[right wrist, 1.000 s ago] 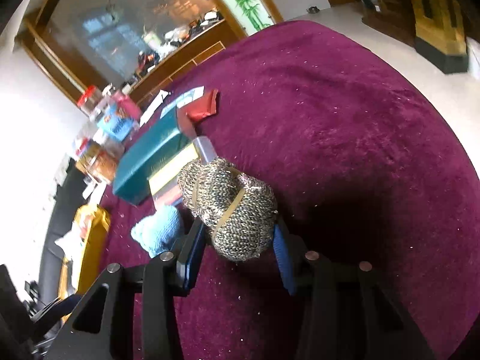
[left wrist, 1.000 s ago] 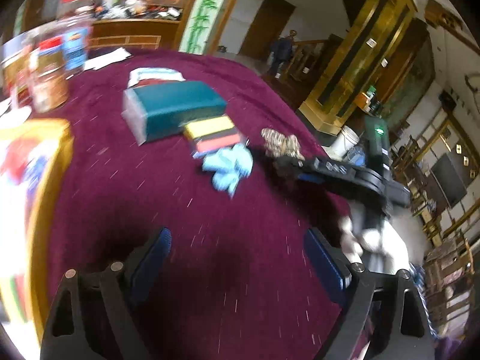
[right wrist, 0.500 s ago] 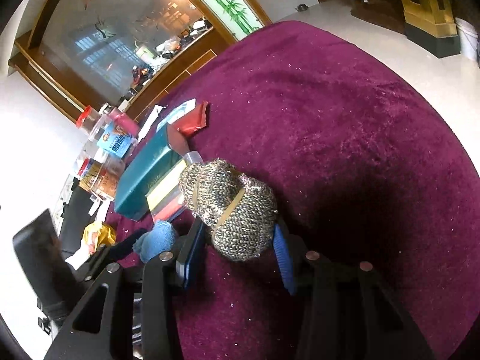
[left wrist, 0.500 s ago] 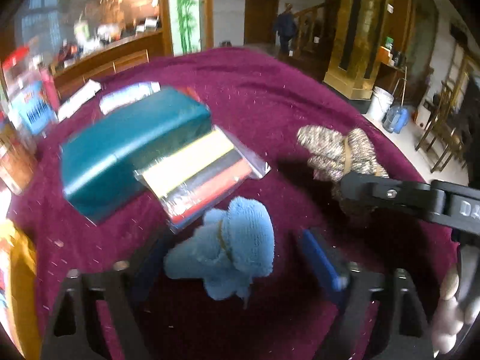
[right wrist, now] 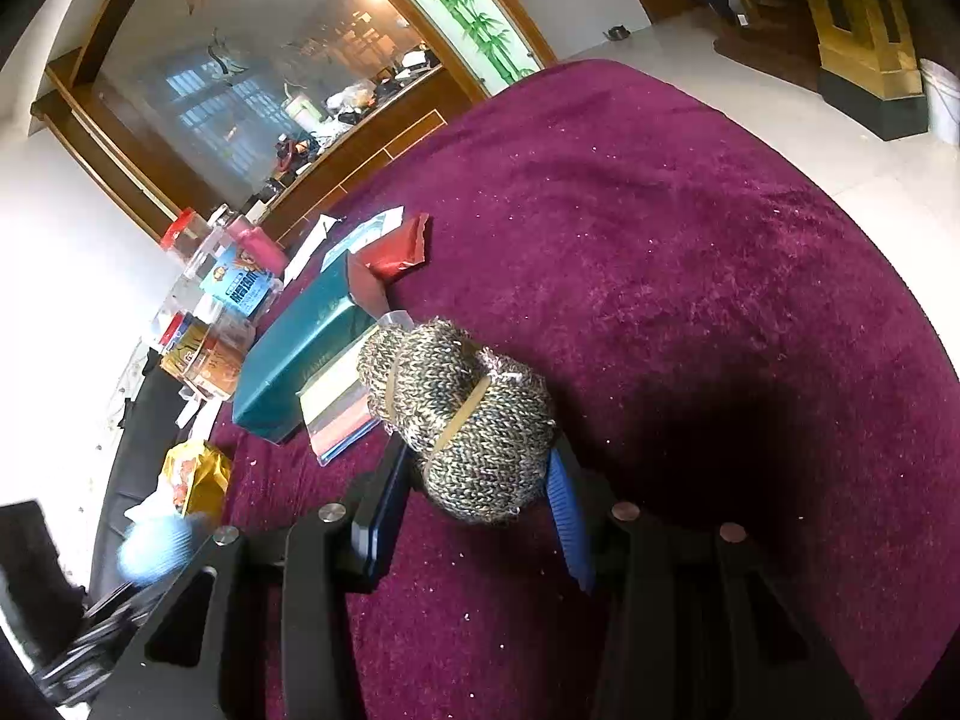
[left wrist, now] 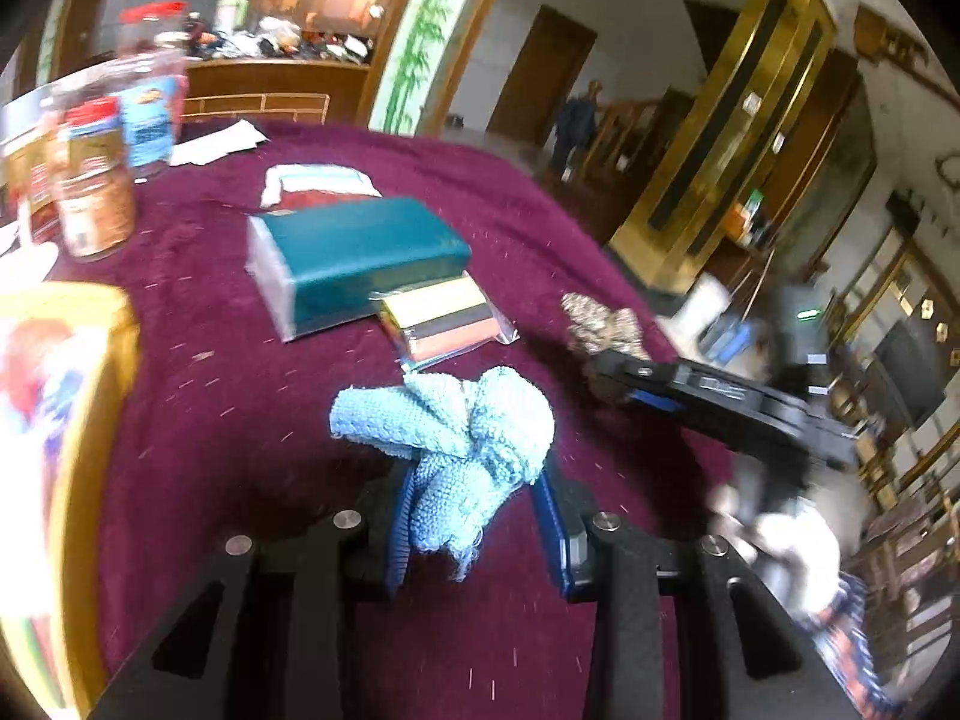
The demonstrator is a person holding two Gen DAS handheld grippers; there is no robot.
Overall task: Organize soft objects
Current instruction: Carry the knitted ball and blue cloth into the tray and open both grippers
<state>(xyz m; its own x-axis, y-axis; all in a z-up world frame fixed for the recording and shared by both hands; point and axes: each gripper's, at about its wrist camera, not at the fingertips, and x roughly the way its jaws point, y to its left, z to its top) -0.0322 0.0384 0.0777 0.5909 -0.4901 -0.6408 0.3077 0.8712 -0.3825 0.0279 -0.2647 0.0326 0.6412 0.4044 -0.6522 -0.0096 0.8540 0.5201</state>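
My left gripper [left wrist: 477,516] is shut on a light blue knitted bundle [left wrist: 456,438] and holds it just above the purple tablecloth [left wrist: 240,420]. My right gripper [right wrist: 474,492] is shut on a brown-grey speckled knitted bundle [right wrist: 462,414] tied with rubber bands. In the left wrist view the speckled bundle [left wrist: 600,324] and the right gripper's black body [left wrist: 720,402] sit to the right. In the right wrist view the blue bundle [right wrist: 156,546] appears at the lower left.
A teal box [left wrist: 360,258] and a packet of coloured sheets [left wrist: 444,318] lie mid-table. Jars [left wrist: 90,192] stand at the far left, a yellow bag [left wrist: 60,450] at the left edge. A red wrapper [right wrist: 402,252] lies behind the box. The table edge [right wrist: 870,228] curves right.
My left gripper closed on the blue bundle and lifted it back from the coloured packet. The right gripper keeps holding the speckled bundle, nearly still.
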